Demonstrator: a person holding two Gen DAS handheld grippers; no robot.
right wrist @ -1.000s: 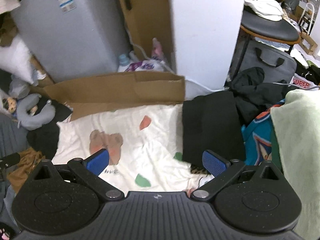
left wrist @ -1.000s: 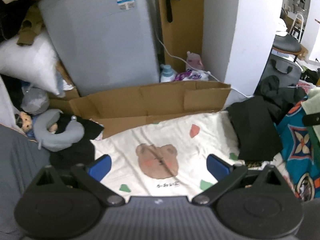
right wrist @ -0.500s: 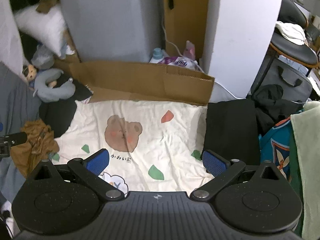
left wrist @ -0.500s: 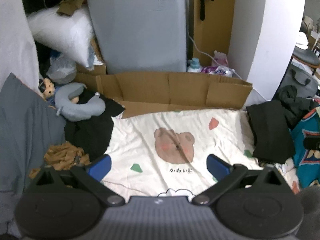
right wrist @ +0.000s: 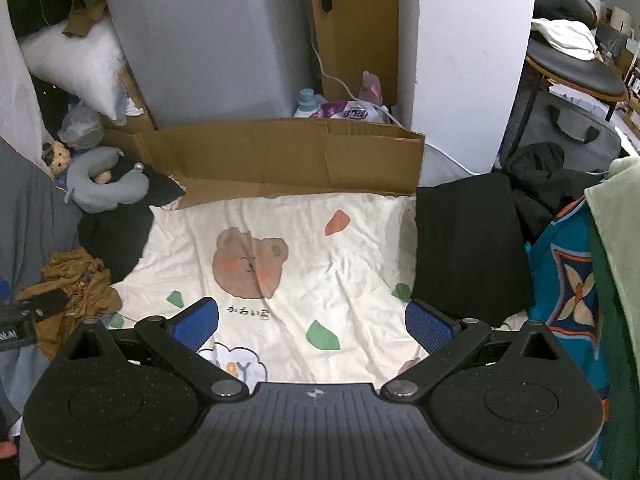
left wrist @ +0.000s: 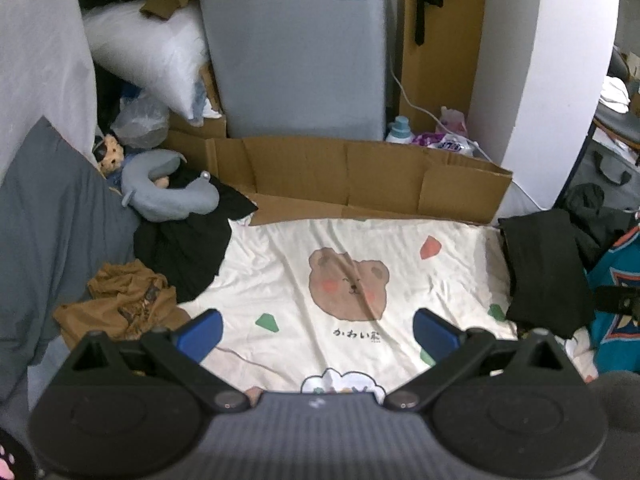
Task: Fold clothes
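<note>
A cream sheet printed with a bear (left wrist: 348,288) (right wrist: 280,264) lies spread flat across the middle. To its left lie a crumpled brown garment (left wrist: 120,308) (right wrist: 72,280) and a black heap (left wrist: 188,248) (right wrist: 116,236). On its right edge rests a folded black garment (left wrist: 540,272) (right wrist: 464,248), with a teal patterned cloth (left wrist: 616,264) (right wrist: 568,288) beyond. My left gripper (left wrist: 318,330) hovers open above the sheet's near edge. My right gripper (right wrist: 312,322) is also open, holding nothing, near the folded black garment.
A flattened cardboard box (left wrist: 360,176) (right wrist: 288,156) borders the sheet's far side, with a grey appliance (left wrist: 292,48) behind it. A grey neck pillow (left wrist: 168,192) and white pillow (left wrist: 148,52) sit left. A pale green cloth (right wrist: 620,240), chair (right wrist: 576,72) and grey bag stand right.
Both grippers have pulled back and up, so more of the sheet, the brown garment and the left clutter show. Both stay open and empty.
</note>
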